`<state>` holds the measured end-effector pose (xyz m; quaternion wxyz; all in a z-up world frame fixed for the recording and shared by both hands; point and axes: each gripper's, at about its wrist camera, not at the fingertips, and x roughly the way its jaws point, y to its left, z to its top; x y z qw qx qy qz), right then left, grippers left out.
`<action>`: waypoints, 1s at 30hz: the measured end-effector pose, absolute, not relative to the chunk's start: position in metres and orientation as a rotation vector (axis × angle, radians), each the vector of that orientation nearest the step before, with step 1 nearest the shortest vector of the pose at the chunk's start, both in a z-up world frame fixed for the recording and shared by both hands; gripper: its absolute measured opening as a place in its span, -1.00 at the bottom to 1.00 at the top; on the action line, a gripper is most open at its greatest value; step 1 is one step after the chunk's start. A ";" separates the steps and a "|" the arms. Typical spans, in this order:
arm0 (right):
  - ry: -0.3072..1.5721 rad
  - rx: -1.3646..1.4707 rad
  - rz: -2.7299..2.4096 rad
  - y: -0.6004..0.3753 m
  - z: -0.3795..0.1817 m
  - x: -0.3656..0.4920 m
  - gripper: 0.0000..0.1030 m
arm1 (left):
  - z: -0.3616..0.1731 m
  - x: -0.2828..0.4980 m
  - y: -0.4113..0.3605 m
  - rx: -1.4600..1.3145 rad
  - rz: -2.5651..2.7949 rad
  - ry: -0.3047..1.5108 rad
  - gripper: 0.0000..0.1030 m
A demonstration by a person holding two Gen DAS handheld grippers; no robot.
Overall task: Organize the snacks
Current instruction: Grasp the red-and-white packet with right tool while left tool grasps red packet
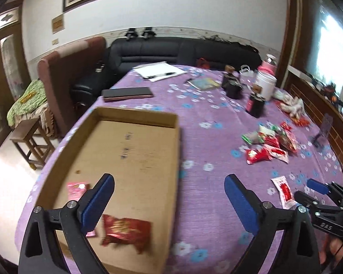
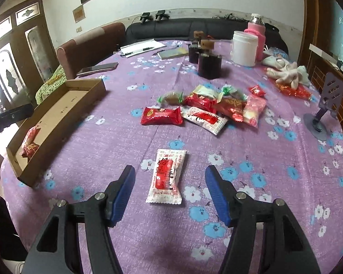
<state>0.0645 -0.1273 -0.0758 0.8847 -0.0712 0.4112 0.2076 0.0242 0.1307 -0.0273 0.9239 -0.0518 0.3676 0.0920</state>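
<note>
Tablecloth [image 2: 274,205]: matt woven cloth, purple, flower print.
Tray [image 1: 175,157]: plain brown cardboard, matt.
White sachet [image 2: 166,177]: glossy plastic film.
Red packet [image 1: 125,230]: shiny crinkled foil.
Gripper fingers [image 2: 124,194]: ribbed blue pads, black plastic arms.

My right gripper [image 2: 169,189] stands wide open. A white-and-red snack sachet [image 2: 166,176] lies between its blue fingers [image 2: 123,191] on the purple floral tablecloth [image 2: 274,182].

Lighting: soft, even daylight, moderately bright. Sources: blown-out window [image 1: 333,45] at far right; glowing door panes [image 2: 4,70] at far left, overexposed. Shadows: faint, diffuse; a dim patch on the tablecloth [image 2: 148,239] nearest the right wrist camera. Blur: motion smear in the left view, strongest on the dark red packet [image 1: 125,230] in the near box. Distortion: heavy fisheye bowing, black vignette corners.
</note>
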 end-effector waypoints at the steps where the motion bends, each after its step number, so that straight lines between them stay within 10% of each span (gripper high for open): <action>1: 0.858 -0.155 0.435 -0.122 -0.078 0.066 0.21 | -0.028 0.027 0.125 -0.097 0.183 0.759 0.91; 8: 0.878 -0.281 0.422 -0.095 -0.097 0.078 0.20 | -0.037 0.054 0.093 -0.032 0.123 0.801 0.91; 11: 0.911 -0.311 0.397 -0.094 -0.109 0.086 -0.39 | -0.042 0.071 0.080 0.008 0.095 0.816 0.91; 14: 0.907 -0.276 0.417 -0.103 -0.107 0.087 -0.58 | -0.048 0.090 0.066 0.057 0.048 0.843 0.91; 30: 0.817 -0.004 0.400 -0.205 -0.055 0.079 -0.58 | -0.108 0.187 -0.044 0.428 -0.226 0.954 0.88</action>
